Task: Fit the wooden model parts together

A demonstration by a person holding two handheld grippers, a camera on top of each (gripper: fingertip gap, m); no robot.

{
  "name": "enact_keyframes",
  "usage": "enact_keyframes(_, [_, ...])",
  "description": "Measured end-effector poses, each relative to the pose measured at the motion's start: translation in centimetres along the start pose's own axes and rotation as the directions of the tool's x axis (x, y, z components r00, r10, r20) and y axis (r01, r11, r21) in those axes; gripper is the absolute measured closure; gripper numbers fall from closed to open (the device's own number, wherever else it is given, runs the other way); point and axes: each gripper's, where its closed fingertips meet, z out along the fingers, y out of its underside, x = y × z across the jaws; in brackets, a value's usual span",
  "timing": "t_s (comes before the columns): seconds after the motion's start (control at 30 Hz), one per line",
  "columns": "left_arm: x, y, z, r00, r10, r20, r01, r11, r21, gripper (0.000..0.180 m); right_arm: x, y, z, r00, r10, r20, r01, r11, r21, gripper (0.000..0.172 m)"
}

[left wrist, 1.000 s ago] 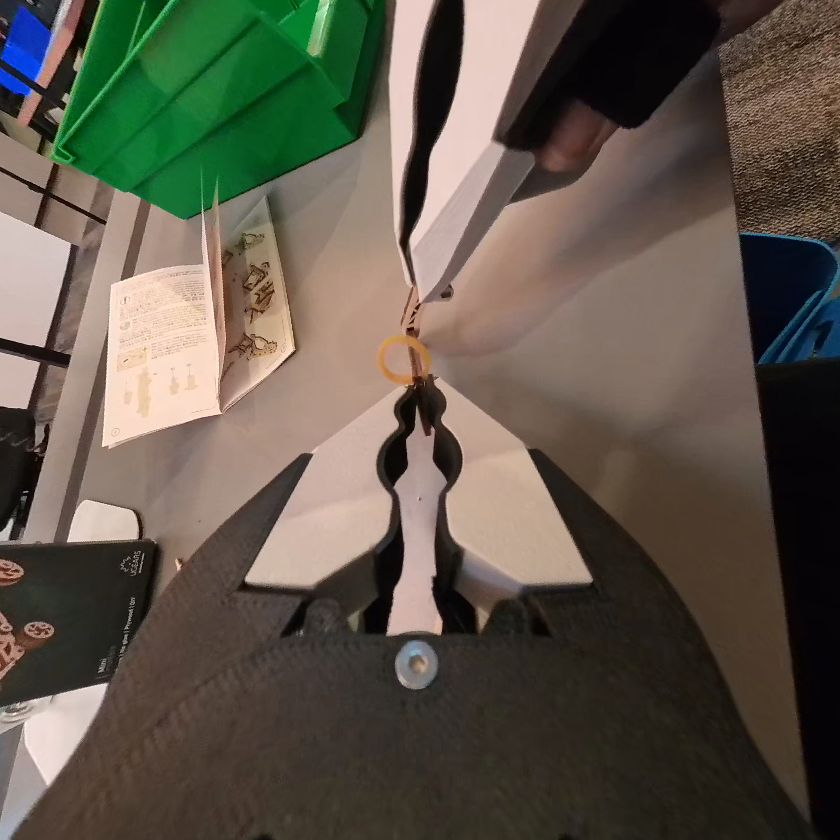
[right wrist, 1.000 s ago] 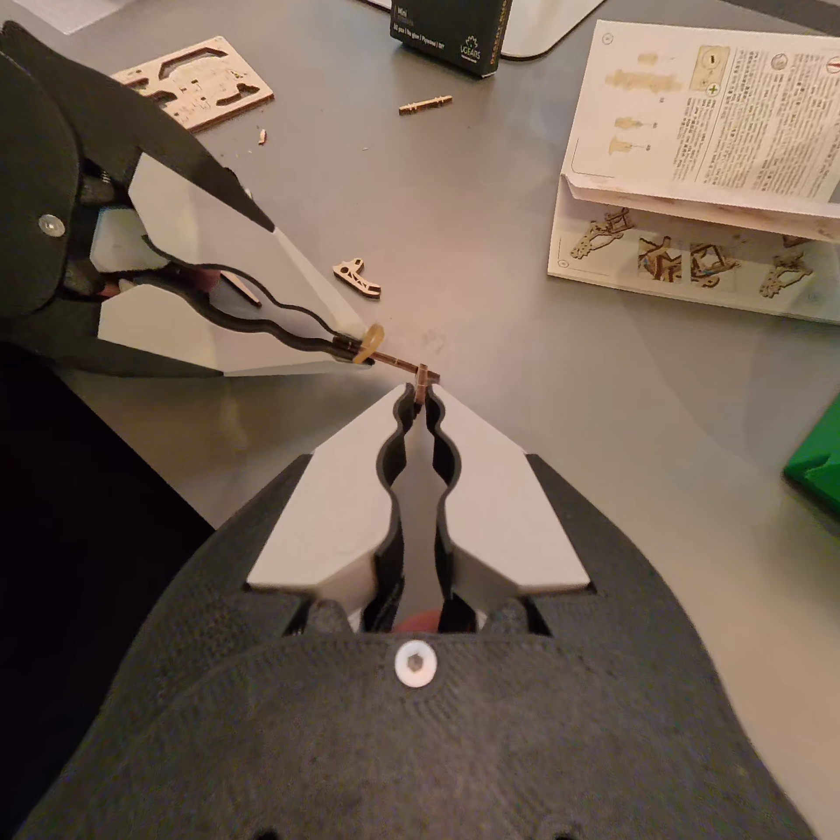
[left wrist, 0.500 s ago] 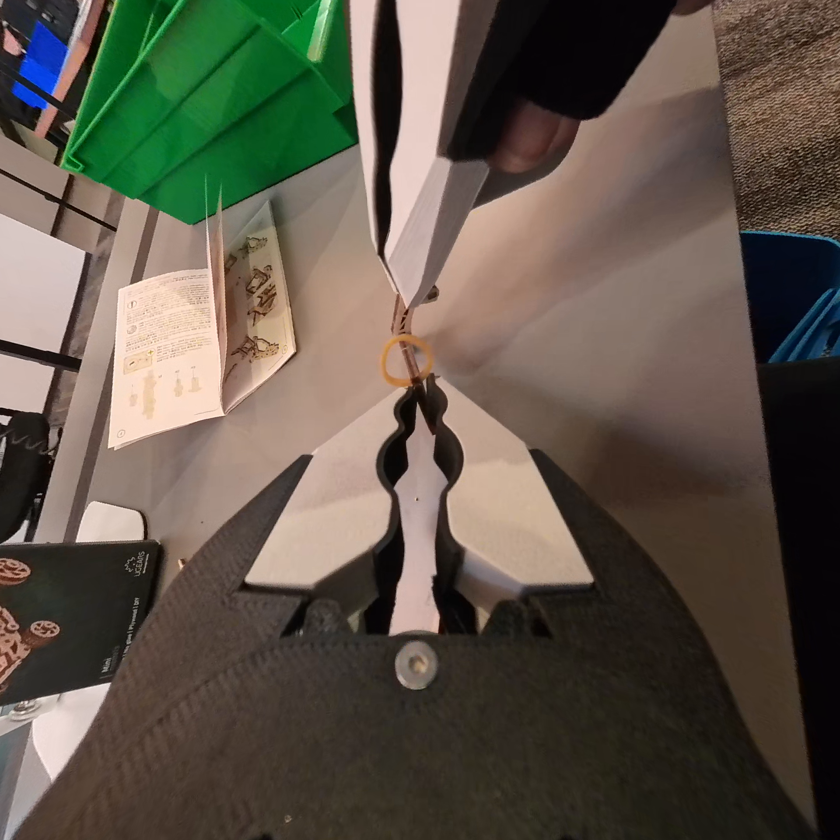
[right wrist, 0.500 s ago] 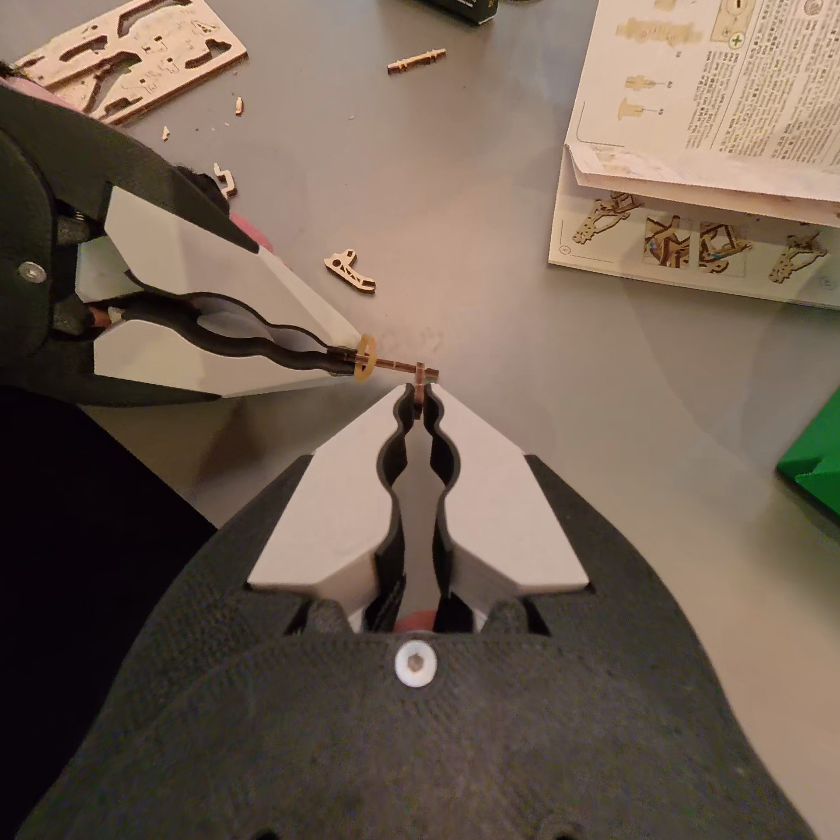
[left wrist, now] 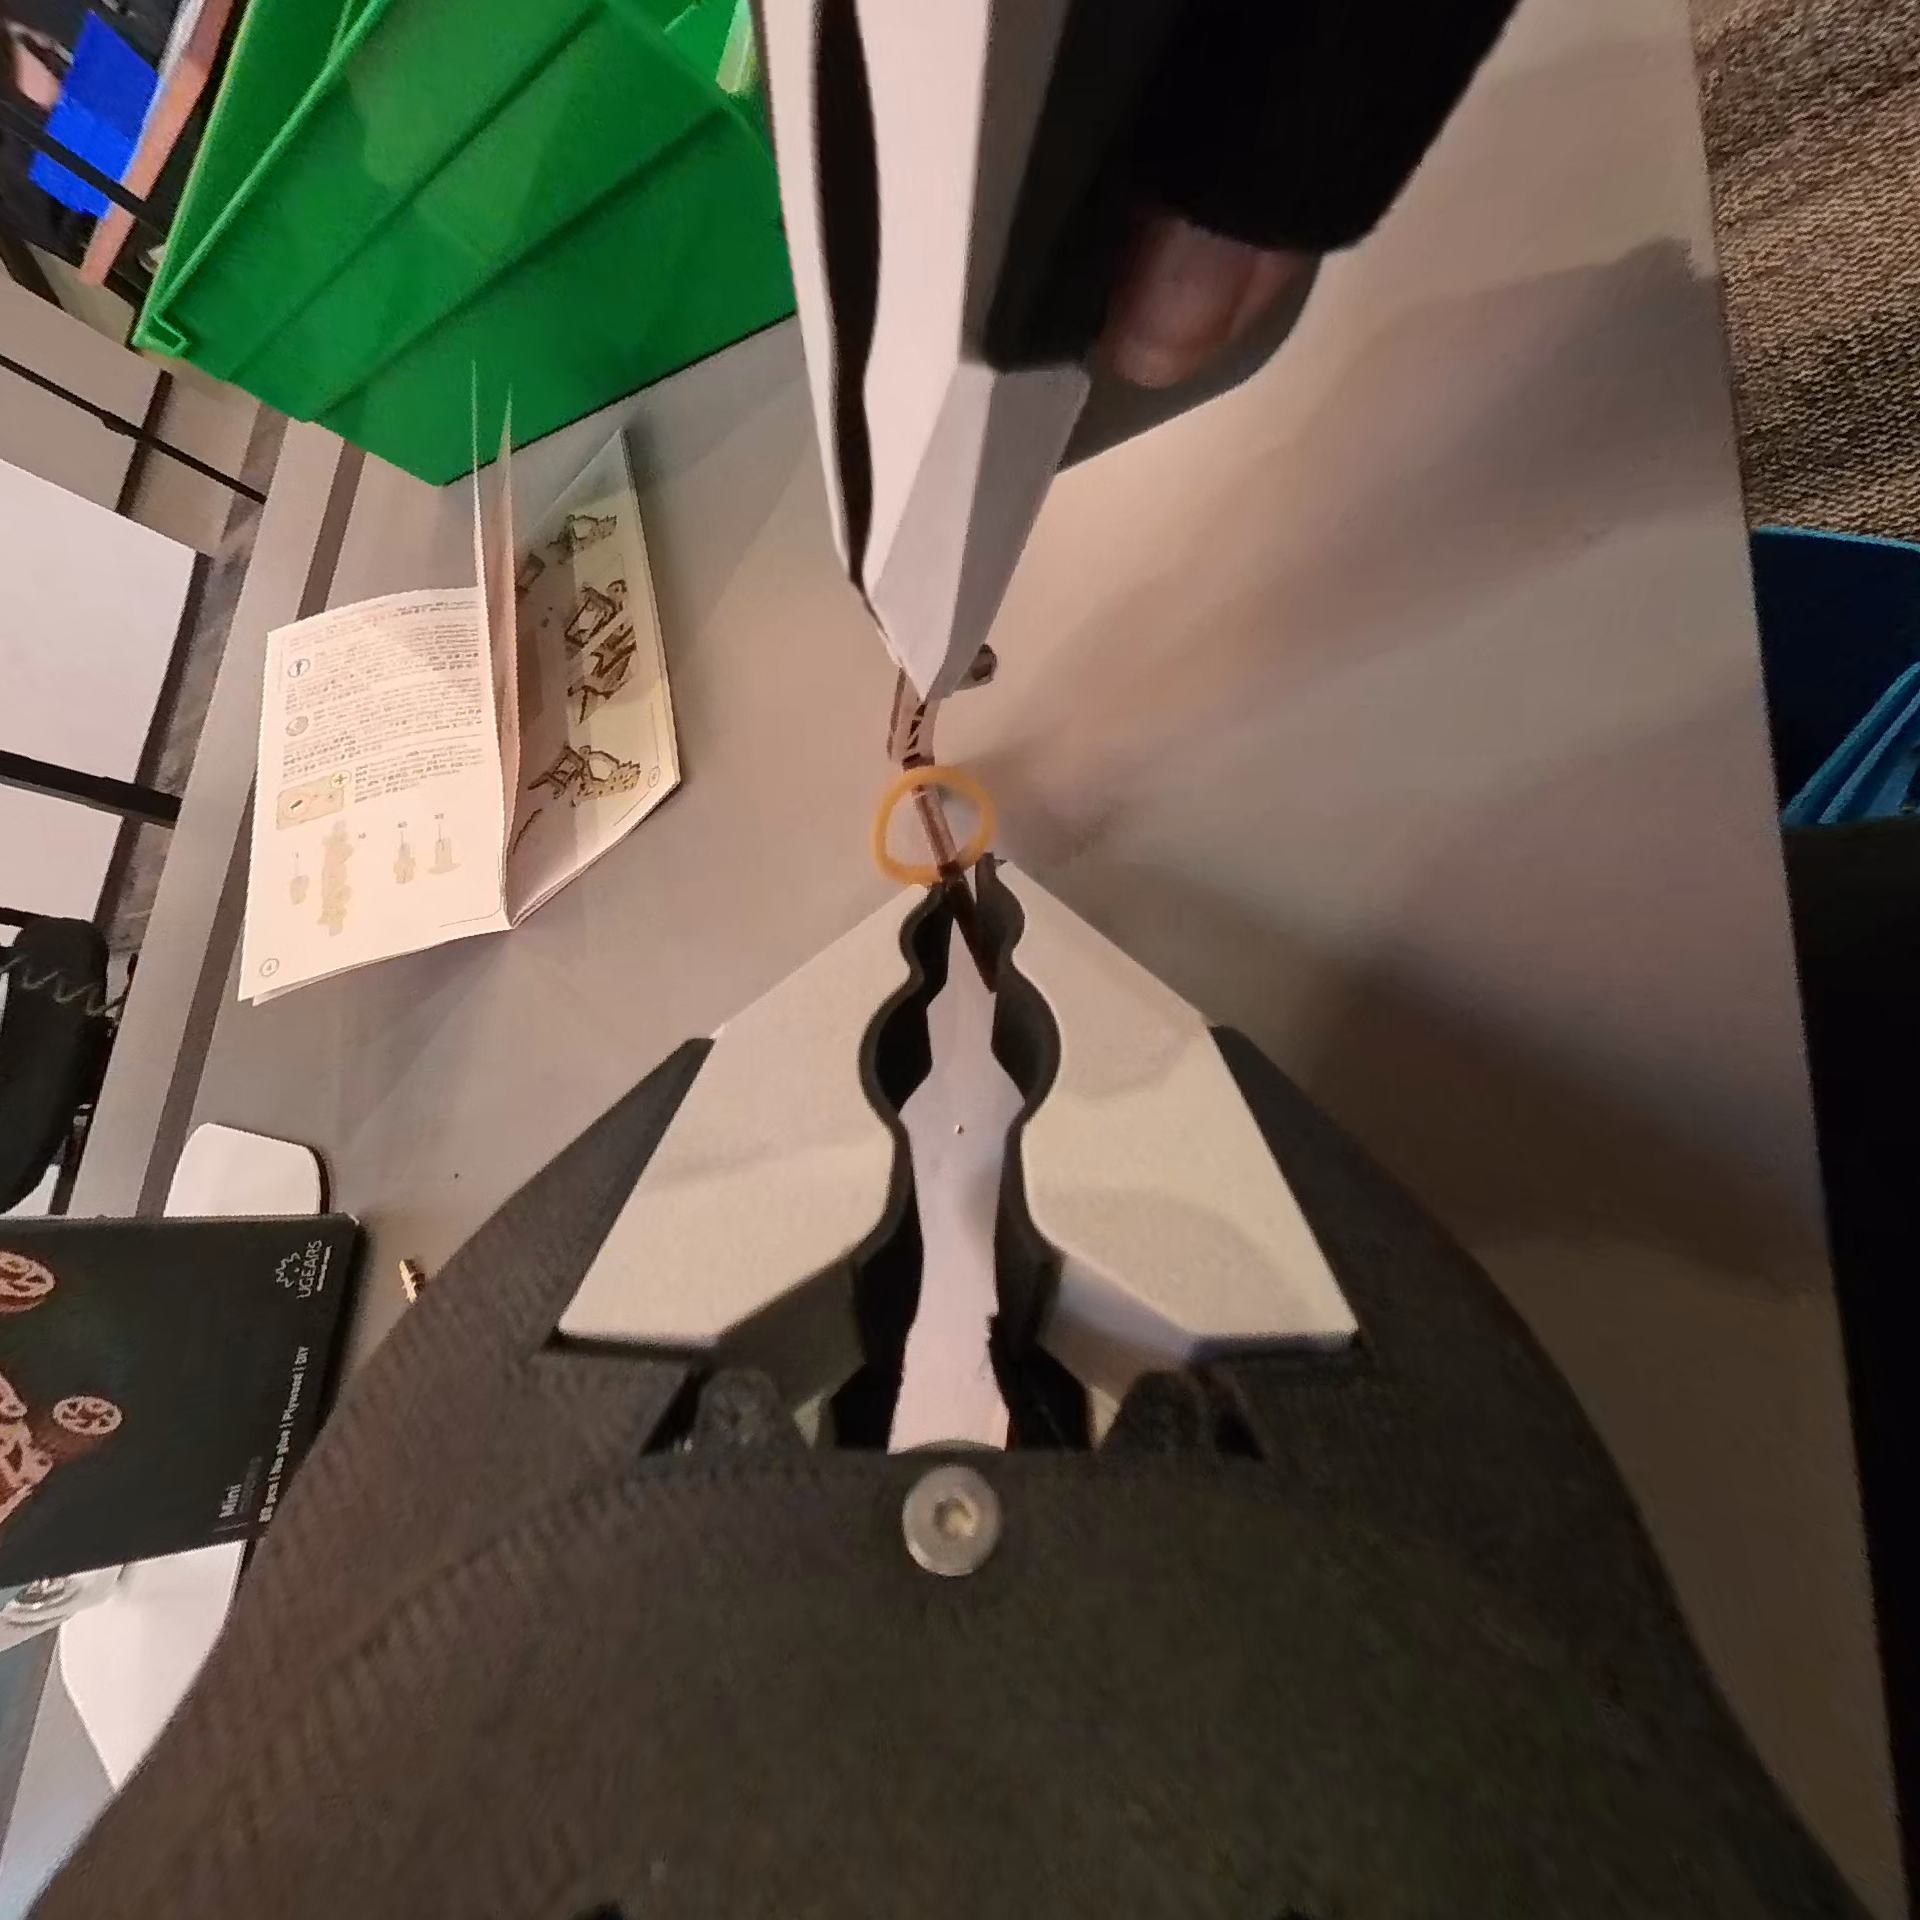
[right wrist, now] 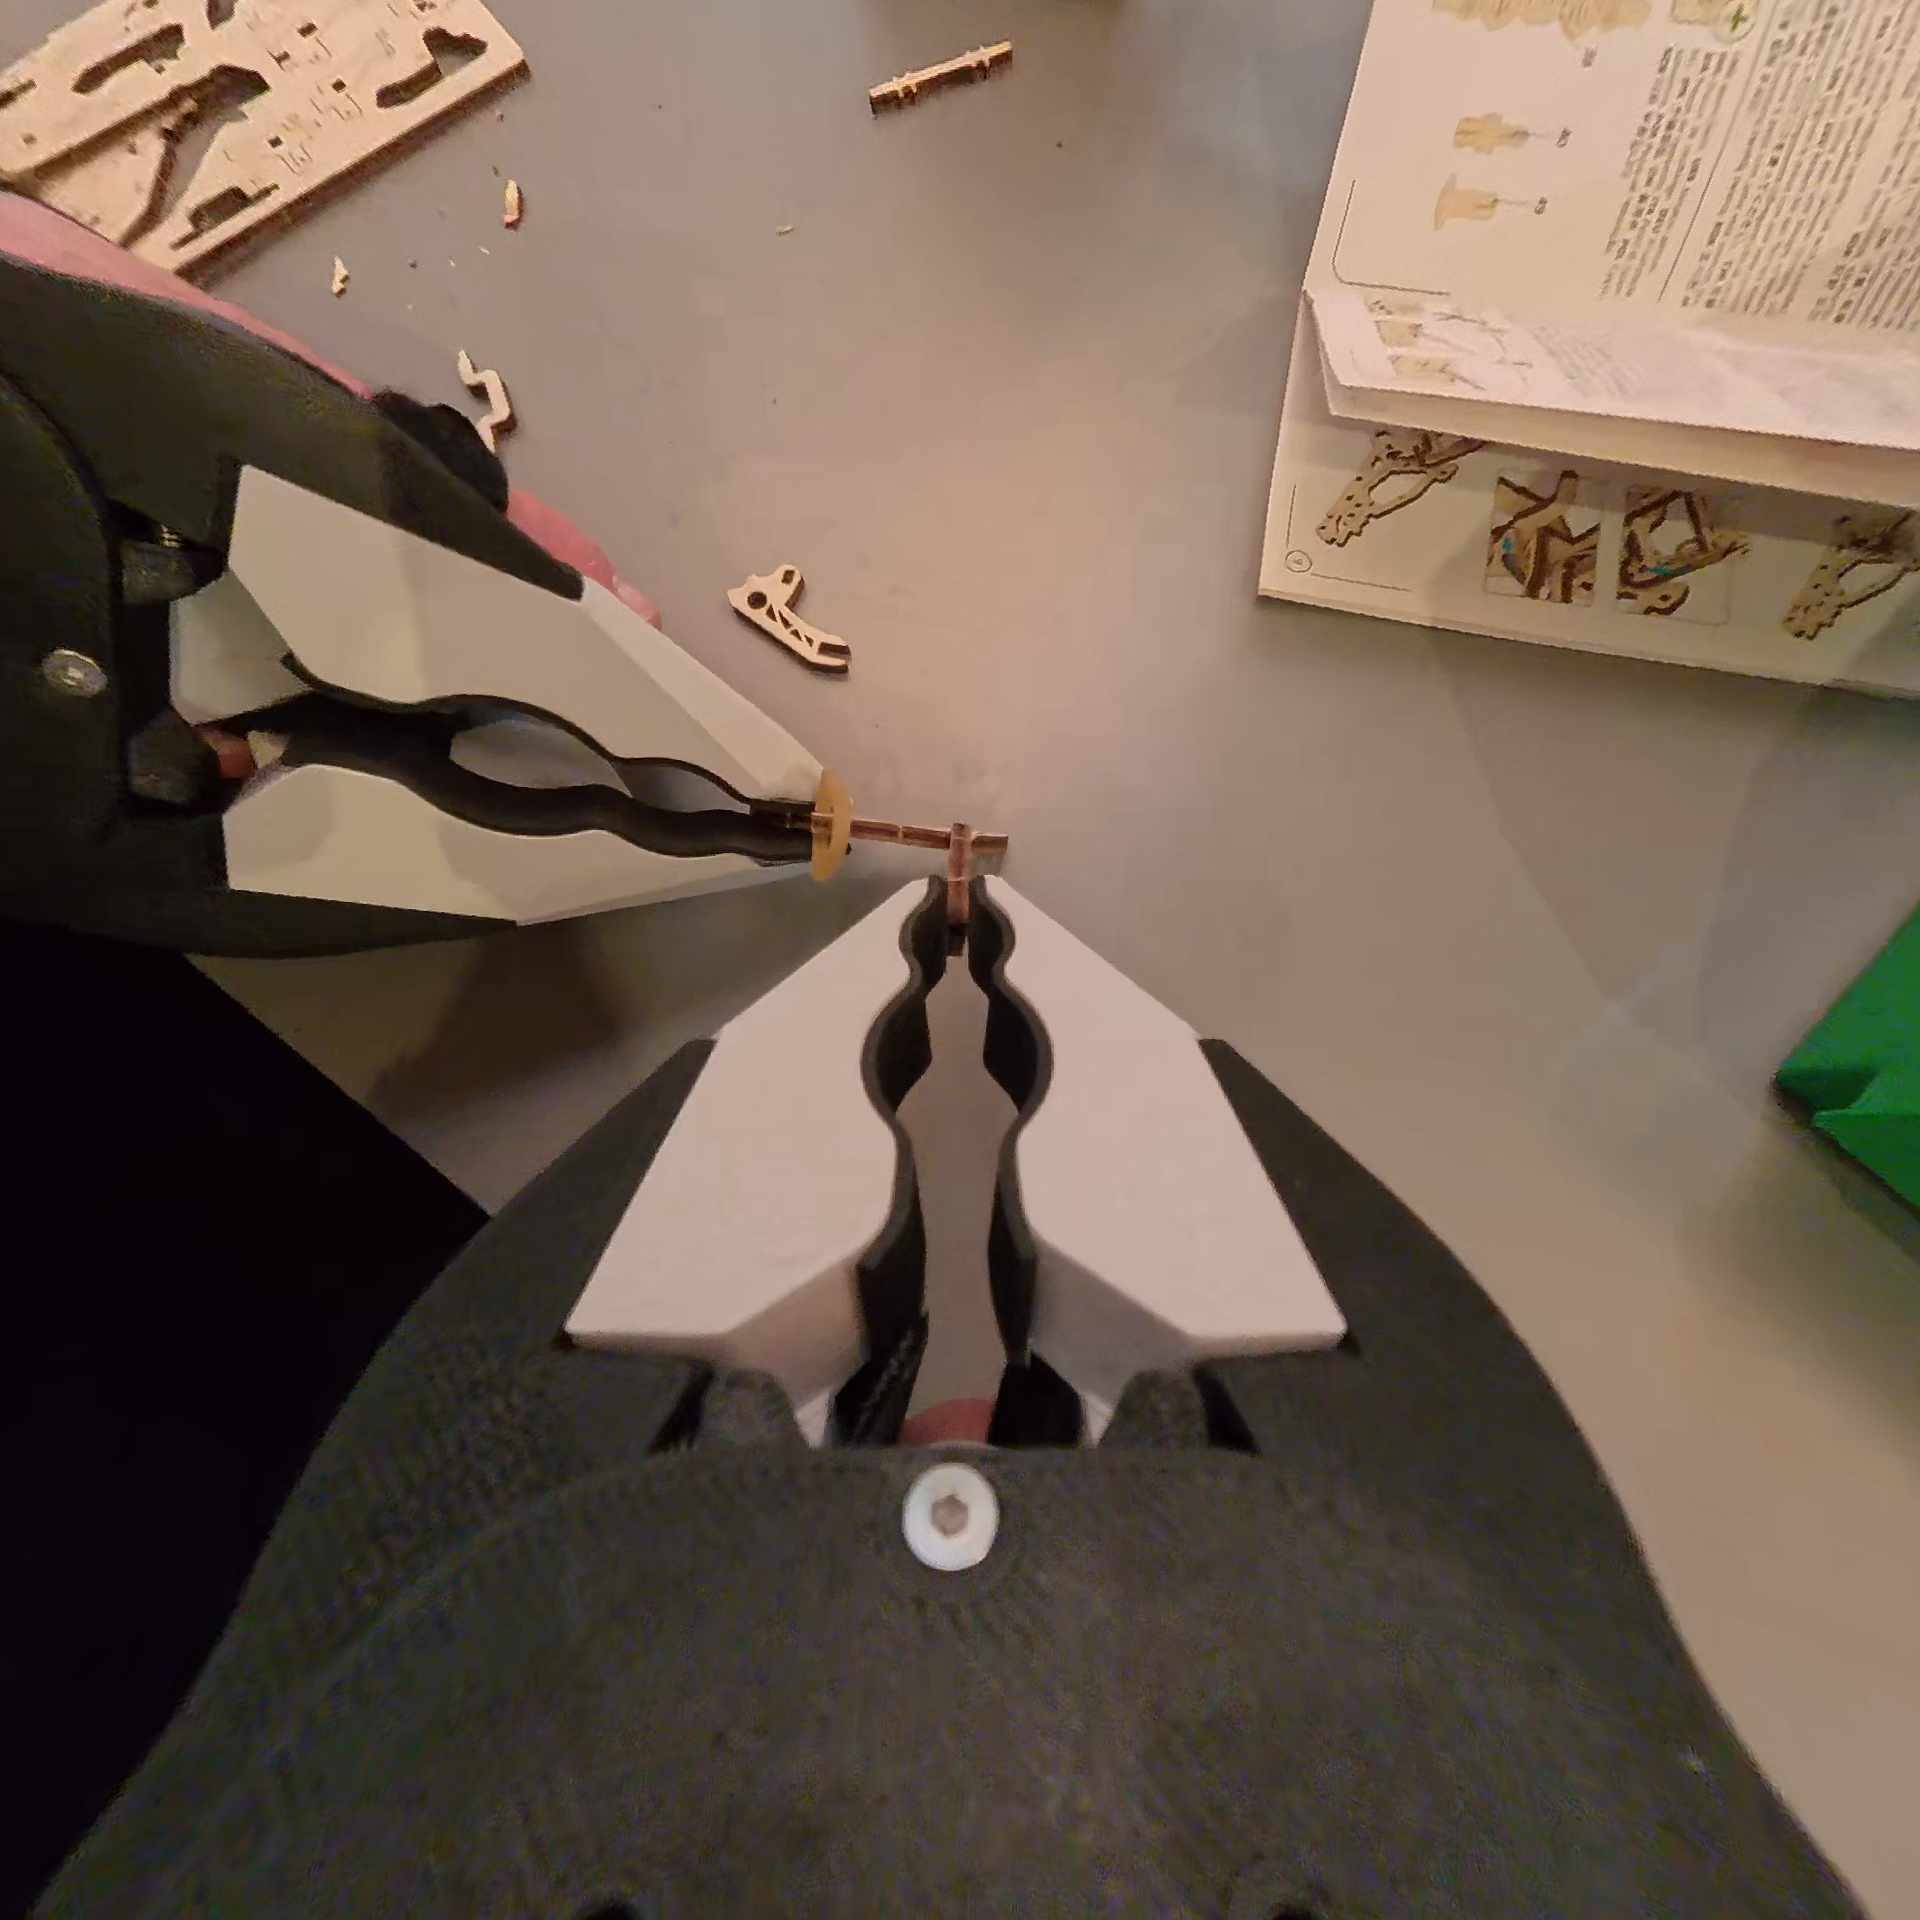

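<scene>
we see left gripper clamped on thin wooden axle with yellow ring at its tips | right gripper pinching small wooden crosspiece slotted on axle's right end | above grey table, booklet far right

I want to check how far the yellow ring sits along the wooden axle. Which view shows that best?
The right wrist view: the wooden axle lies side-on there, with the yellow ring right at the left gripper fingers. The left wrist view looks along the axle through the ring, so its position is foreshortened.
</scene>
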Motion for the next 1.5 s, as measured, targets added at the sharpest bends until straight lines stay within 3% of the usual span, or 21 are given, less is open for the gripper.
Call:
enact_keyframes(0.27, [0.2,0.3,0.3,0.999,-0.030,-0.020,0.030,1.000,0.003,0.176,-0.2,0.0,0.1,0.981,-0.111,-0.160,0.116,0.993,0.022,0.171])
enact_keyframes(0.37, [-0.3,0.0,0.4,0.998,-0.058,-0.003,0.058,0.998,0.017,0.157,0.0,-0.2,-0.4,0.981,-0.094,-0.172,0.109,0.991,0.080,0.171])
enact_keyframes(0.47, [-0.2,-0.2,0.8,0.998,-0.065,-0.017,0.065,0.998,0.012,0.155,-0.4,-0.1,-0.4,0.983,-0.094,-0.158,0.113,0.986,0.121,0.171])
enact_keyframes(0.53, [0.2,-0.3,1.0,0.999,-0.044,-0.032,0.044,0.999,0.001,0.167,-0.6,0.1,-0.4,0.986,-0.081,-0.147,0.102,0.984,0.144,0.171])
enact_keyframes(0.67, [0.4,-0.3,1.3,0.999,-0.034,-0.034,0.033,0.999,-0.021,0.175,-0.6,0.4,-0.4,0.993,-0.035,-0.111,0.053,0.984,0.168,0.171])
enact_keyframes(1.13, [0.7,-0.8,1.7,1.000,-0.015,-0.020,0.014,0.999,-0.038,0.176,0.0,0.9,-0.1,0.995,0.050,-0.090,-0.037,0.989,0.142,0.170])
enact_keyframes(1.5, [0.5,-0.7,1.8,1.000,-0.023,-0.018,0.023,0.999,-0.040,0.177,0.0,0.8,0.1,0.983,-0.023,-0.185,0.038,0.996,0.078,0.171])
